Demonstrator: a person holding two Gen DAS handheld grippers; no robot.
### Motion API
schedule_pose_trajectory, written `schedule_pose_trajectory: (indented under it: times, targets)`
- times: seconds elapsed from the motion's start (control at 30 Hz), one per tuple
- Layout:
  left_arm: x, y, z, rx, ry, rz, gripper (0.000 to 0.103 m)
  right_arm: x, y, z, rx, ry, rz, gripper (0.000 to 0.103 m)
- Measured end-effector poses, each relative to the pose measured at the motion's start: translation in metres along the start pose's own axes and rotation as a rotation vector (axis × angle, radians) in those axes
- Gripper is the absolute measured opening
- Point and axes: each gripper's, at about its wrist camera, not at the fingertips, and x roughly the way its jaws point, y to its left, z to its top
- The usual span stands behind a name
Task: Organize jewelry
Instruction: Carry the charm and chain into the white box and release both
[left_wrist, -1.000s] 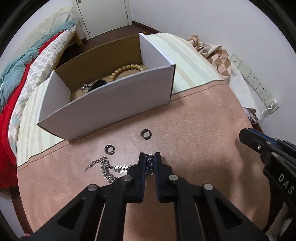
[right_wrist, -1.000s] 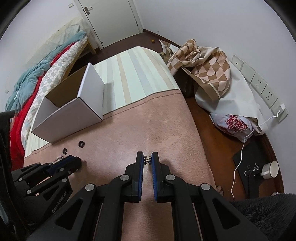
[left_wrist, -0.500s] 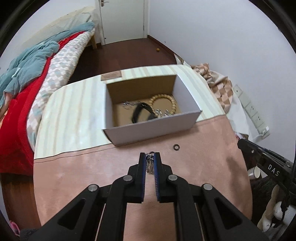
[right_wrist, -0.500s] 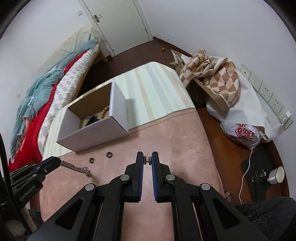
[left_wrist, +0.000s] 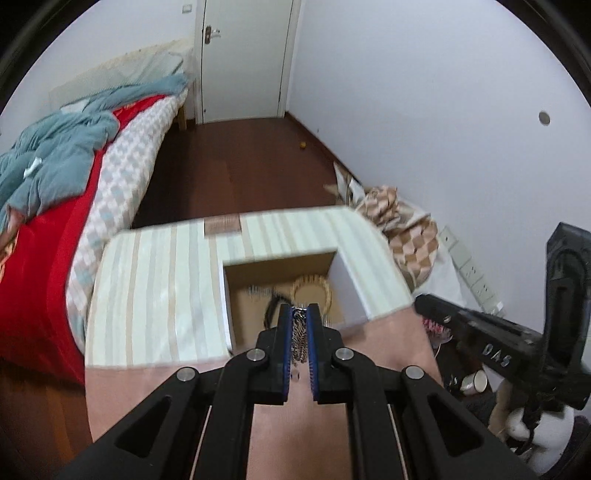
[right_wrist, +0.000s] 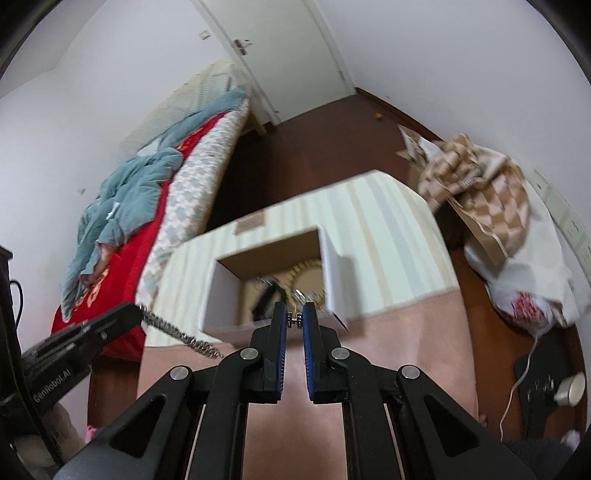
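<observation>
My left gripper (left_wrist: 300, 311) is shut on a silver chain (left_wrist: 298, 339), held high above the table in front of the open cardboard box (left_wrist: 341, 275). From the right wrist view the chain (right_wrist: 177, 330) hangs from the left gripper (right_wrist: 136, 312). My right gripper (right_wrist: 294, 318) is shut on a small silver stud-like piece (right_wrist: 294, 318), also raised before the box (right_wrist: 332, 280). Inside the box lie a wooden bead bracelet (left_wrist: 312, 293), a black band (left_wrist: 271, 308) and other chains, blurred.
The box stands on a striped cloth (left_wrist: 155, 288) beyond the pink table mat (left_wrist: 402, 354). A bed with red and teal bedding (left_wrist: 55, 192) is at the left. A checkered bag (left_wrist: 402, 229), wall sockets and a cup (left_wrist: 474, 382) are at the right.
Both grippers have risen and tilted up toward the box. The left one has lifted the chain off the mat; the rings on the mat have dropped out of view.
</observation>
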Motion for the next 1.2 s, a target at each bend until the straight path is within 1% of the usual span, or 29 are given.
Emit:
schedule_pose_trajectory:
  times: [0.1,0.17,0.27,0.33,0.4,0.43,0.57,0.6,0.67,0.77,0.83,0.9,0.93,1.0,1.03,1.07,1.1,1.13,1.2]
  targets:
    - [0.008,0.004,0.022,0.015,-0.014,0.006,0.005,0.013,0.013,0.023,-0.041,0.017,0.015,0.009]
    - [0.017,0.009,0.032,0.016,-0.005,0.007,0.005,0.026,0.019,0.036,-0.06,0.041,0.02,0.009]
    - [0.042,0.02,0.043,0.003,0.048,0.008,0.005,0.052,0.024,0.051,-0.088,0.093,0.022,0.009]
    - [0.062,0.03,0.045,-0.019,0.097,0.003,0.005,0.07,0.026,0.058,-0.103,0.132,0.021,0.009]
    - [0.08,0.038,0.045,-0.037,0.139,0.005,0.005,0.087,0.024,0.062,-0.103,0.175,0.031,0.009]
    - [0.093,0.044,0.043,-0.047,0.172,0.011,0.005,0.098,0.023,0.064,-0.099,0.203,0.035,0.009]
    - [0.126,0.055,0.032,-0.068,0.263,0.019,0.005,0.131,0.018,0.066,-0.11,0.277,0.027,0.009]
    - [0.132,0.057,0.029,-0.08,0.282,0.014,0.005,0.14,0.017,0.067,-0.115,0.297,0.022,0.009]
    - [0.14,0.063,0.025,-0.115,0.311,0.026,0.009,0.154,0.013,0.068,-0.115,0.322,0.007,0.009]
    - [0.145,0.068,0.023,-0.165,0.336,0.032,0.01,0.17,0.008,0.068,-0.108,0.357,0.0,0.009]
    - [0.145,0.069,0.023,-0.169,0.338,0.072,0.01,0.177,0.005,0.069,-0.099,0.379,-0.003,0.009]
    - [0.142,0.068,0.024,-0.144,0.311,0.139,0.01,0.181,0.002,0.07,-0.096,0.389,-0.017,0.01]
    - [0.14,0.068,0.025,-0.133,0.3,0.164,0.013,0.182,0.0,0.071,-0.092,0.393,-0.021,0.011]
    - [0.136,0.07,0.026,-0.134,0.275,0.187,0.032,0.181,-0.003,0.072,-0.08,0.392,-0.019,0.02]
    - [0.133,0.071,0.025,-0.134,0.263,0.196,0.051,0.18,-0.004,0.073,-0.075,0.389,-0.019,0.03]
    - [0.131,0.073,0.025,-0.135,0.248,0.205,0.071,0.178,-0.005,0.074,-0.069,0.382,-0.017,0.037]
    - [0.128,0.074,0.024,-0.138,0.234,0.215,0.077,0.176,-0.006,0.075,-0.063,0.378,-0.008,0.039]
    - [0.125,0.076,0.023,-0.139,0.222,0.225,0.079,0.173,-0.006,0.076,-0.064,0.374,-0.006,0.039]
    - [0.123,0.077,0.021,-0.133,0.215,0.251,0.079,0.167,-0.005,0.078,-0.082,0.351,-0.036,0.039]
